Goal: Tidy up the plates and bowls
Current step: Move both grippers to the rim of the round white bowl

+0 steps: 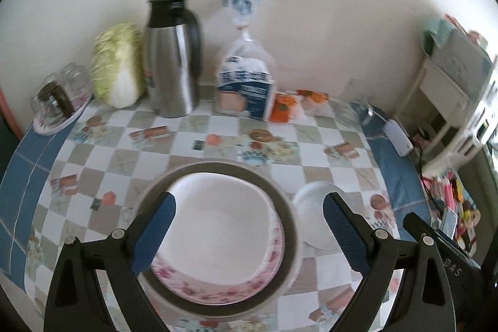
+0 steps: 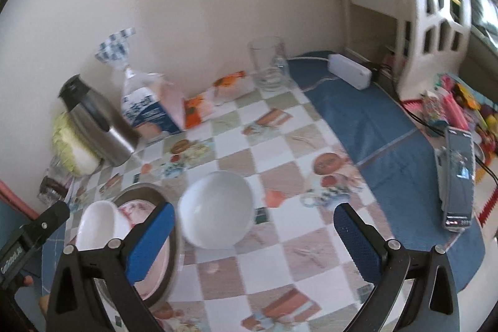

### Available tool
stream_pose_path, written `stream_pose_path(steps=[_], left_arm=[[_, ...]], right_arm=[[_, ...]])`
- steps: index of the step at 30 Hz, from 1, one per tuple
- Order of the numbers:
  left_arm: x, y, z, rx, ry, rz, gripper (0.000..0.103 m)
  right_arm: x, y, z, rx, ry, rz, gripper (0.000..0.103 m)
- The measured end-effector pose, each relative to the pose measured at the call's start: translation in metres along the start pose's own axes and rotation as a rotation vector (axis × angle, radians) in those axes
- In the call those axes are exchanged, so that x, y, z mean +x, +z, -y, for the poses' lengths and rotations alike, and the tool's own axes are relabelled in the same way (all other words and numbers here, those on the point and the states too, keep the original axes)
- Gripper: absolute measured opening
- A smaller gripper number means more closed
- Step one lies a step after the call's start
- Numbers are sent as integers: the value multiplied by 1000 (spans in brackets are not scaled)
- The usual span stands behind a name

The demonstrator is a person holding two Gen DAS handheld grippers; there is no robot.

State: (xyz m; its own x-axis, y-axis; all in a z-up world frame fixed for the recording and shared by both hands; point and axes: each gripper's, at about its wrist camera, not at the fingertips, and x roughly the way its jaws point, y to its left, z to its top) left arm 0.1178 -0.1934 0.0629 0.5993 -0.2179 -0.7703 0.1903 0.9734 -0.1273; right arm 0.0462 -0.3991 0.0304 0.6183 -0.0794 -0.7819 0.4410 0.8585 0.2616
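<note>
A stack sits at the near side of the checked tablecloth: a dark-rimmed plate [image 1: 284,217] carries a pink floral plate [image 1: 218,291], with a white bowl [image 1: 218,217] on top. My left gripper [image 1: 249,234] hovers open above this stack, its blue pads either side of the bowl and nothing held. A separate white bowl [image 1: 311,207] stands just right of the stack. In the right wrist view that lone white bowl [image 2: 216,207] lies ahead of my open right gripper [image 2: 253,241], toward its left finger. The stack's bowl [image 2: 96,223] shows at the left.
Along the wall stand a steel thermos [image 1: 171,58], a cabbage [image 1: 116,67], a bread bag [image 1: 246,83], orange packets [image 1: 283,106] and glass jars on a tray [image 1: 59,101]. An empty glass [image 2: 269,64], a white adapter [image 2: 348,69] and a phone [image 2: 459,176] lie right.
</note>
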Motion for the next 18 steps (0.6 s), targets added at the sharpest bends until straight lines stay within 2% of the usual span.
stream_pose_path(steps=[7,15,18], left_arm=[[19,-4,49,104,-29,-19,96],[53,-7,81,139,-95,-85,96],[62,-8,89,157,-96,-96,96]], right_arm=[[12,2,31,50,-30,-33,103],[49,-4,43,68,-35,-114,103],[62,-8,45,70,-46,-145,103]])
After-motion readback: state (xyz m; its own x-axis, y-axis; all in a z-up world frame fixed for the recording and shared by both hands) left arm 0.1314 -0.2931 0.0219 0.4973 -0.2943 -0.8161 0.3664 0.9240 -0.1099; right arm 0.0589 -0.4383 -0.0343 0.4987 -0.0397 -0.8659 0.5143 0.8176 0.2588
